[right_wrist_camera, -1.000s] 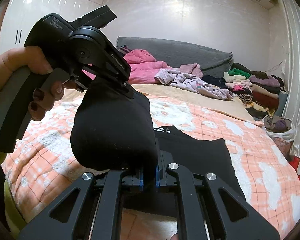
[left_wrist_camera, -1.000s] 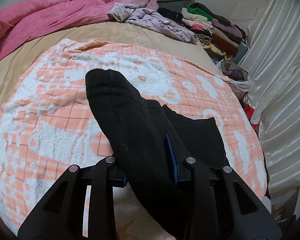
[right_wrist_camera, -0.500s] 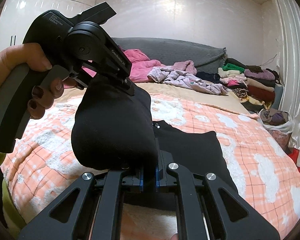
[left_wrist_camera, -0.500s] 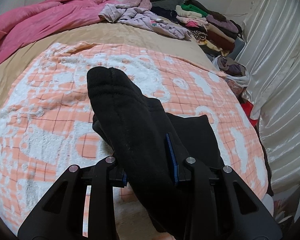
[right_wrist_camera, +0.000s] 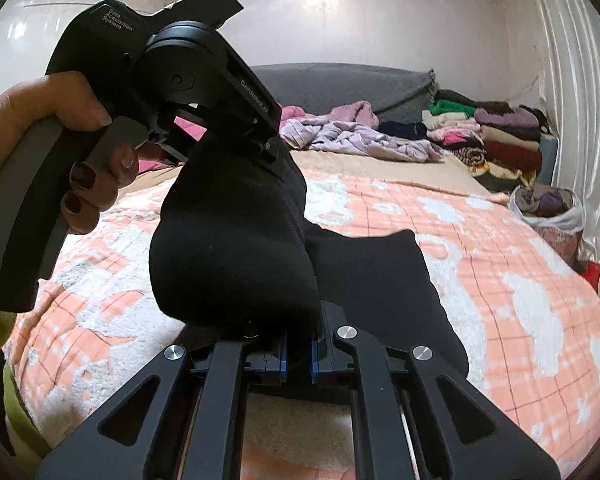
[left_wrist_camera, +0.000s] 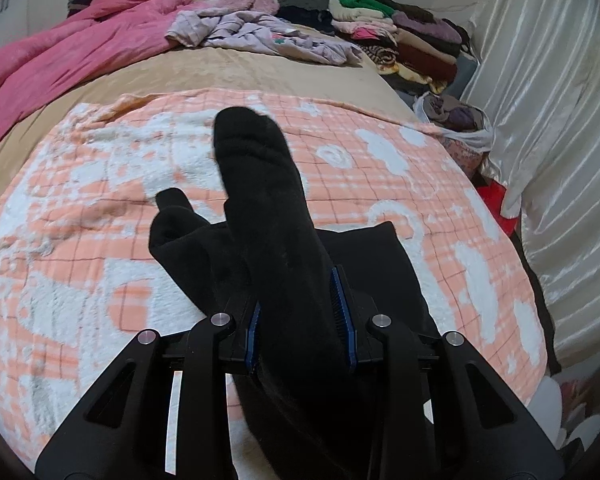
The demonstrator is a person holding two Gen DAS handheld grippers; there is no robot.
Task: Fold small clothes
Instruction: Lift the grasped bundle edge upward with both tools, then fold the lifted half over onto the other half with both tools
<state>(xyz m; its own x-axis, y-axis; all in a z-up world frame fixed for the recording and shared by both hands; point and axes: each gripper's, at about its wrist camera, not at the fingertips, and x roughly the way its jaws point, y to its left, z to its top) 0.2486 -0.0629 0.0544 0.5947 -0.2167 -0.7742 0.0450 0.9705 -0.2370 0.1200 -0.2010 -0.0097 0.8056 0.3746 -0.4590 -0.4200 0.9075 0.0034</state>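
A black sock (left_wrist_camera: 260,184) stands up between the blue pads of my left gripper (left_wrist_camera: 300,320), which is shut on it. A second black rounded end (left_wrist_camera: 180,228) shows to its left; whether it is a fold of the same sock or another sock I cannot tell. In the right wrist view the sock (right_wrist_camera: 228,240) bulges down from the left gripper (right_wrist_camera: 268,142), held by a hand (right_wrist_camera: 60,120), to my right gripper (right_wrist_camera: 298,354), shut on its lower end. A flat black garment (right_wrist_camera: 380,276) lies on the orange-and-white checked blanket (left_wrist_camera: 80,280) beneath.
A pink quilt (left_wrist_camera: 80,40) and a crumpled lilac garment (left_wrist_camera: 260,32) lie at the head of the bed. Stacked folded clothes (left_wrist_camera: 400,36) and a bag of clothes (left_wrist_camera: 456,120) sit at the right edge, beside a white curtain (left_wrist_camera: 548,140).
The left gripper has shifted sideways over the bed and rolled a little. The rounded black end has come into view left of the held sock. Both grips are unchanged.
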